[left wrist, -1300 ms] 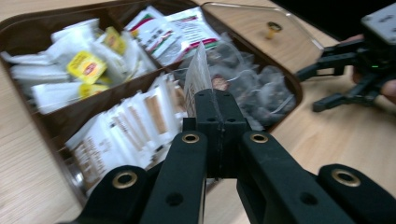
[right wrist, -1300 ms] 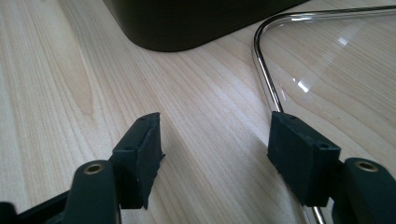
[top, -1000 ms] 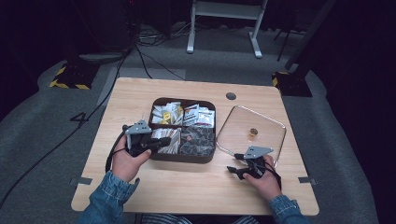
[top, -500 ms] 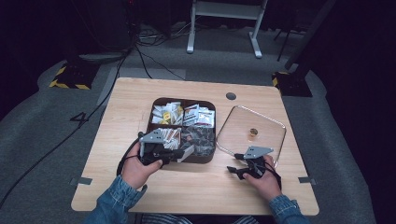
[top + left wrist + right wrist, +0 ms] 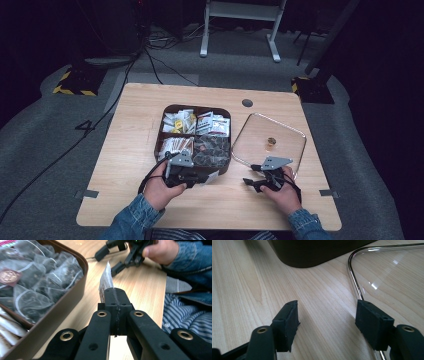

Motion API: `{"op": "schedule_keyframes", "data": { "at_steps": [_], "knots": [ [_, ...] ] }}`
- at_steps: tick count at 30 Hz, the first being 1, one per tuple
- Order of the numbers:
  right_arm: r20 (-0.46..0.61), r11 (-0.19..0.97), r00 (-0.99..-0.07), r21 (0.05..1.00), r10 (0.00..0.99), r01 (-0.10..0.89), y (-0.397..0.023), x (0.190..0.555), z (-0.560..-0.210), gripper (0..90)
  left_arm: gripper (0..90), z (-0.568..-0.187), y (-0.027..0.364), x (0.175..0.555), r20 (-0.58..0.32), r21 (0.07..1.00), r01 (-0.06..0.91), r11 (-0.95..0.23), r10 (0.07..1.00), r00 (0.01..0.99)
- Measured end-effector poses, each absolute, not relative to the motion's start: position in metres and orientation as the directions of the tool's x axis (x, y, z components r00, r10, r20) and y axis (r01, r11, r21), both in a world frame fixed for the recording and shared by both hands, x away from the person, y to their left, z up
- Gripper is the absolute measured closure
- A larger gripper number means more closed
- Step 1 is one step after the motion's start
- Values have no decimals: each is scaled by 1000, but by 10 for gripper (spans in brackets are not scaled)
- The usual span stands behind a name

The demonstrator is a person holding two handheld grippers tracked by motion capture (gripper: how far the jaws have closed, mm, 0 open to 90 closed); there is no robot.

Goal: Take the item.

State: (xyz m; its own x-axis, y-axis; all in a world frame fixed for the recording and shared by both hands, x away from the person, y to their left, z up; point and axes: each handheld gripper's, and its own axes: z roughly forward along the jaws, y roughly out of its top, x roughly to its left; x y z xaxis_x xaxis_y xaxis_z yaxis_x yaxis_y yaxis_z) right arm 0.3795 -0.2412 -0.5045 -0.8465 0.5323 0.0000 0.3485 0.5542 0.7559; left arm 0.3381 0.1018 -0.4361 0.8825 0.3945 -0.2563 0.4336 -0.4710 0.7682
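While the left gripper (image 5: 115, 293) pinches a sachet (image 5: 106, 280) at centre frame, the right gripper (image 5: 325, 315) gapes empty; next, setting the sachet down.

High overhead, two close tong-mounted views — shared brown box (image 5: 165, 131).

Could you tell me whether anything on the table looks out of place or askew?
Only the white sachet: it is outside the brown box, pinched upright in the left gripper over the table. The glass lid lies flat beside the box.
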Motion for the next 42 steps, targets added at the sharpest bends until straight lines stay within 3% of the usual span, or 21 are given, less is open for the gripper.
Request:
{"op": "schedule_keyframes", "data": {
  "at_steps": [20, 36, 38, 42],
  "knots": [
    [0, 554, -847, 756, 532, 348, -241, 380, -505, 356, 900, -468, 77, 333, -232, 693, 415, -590, 363, 903],
    [0, 554, -847, 756, 532, 348, -241, 380, -505, 356, 895, -484, 62, 329, -296, 636, 427, -643, 307, 904],
    [0, 554, -846, 756, 532, 349, -241, 380, -505, 356, 794, -484, 62, 328, -316, 635, 440, -635, 305, 898],
    [0, 554, -846, 756, 533, 349, -241, 380, -505, 356, 711, -484, 61, 327, -316, 643, 440, -627, 307, 898]
  ]
}}
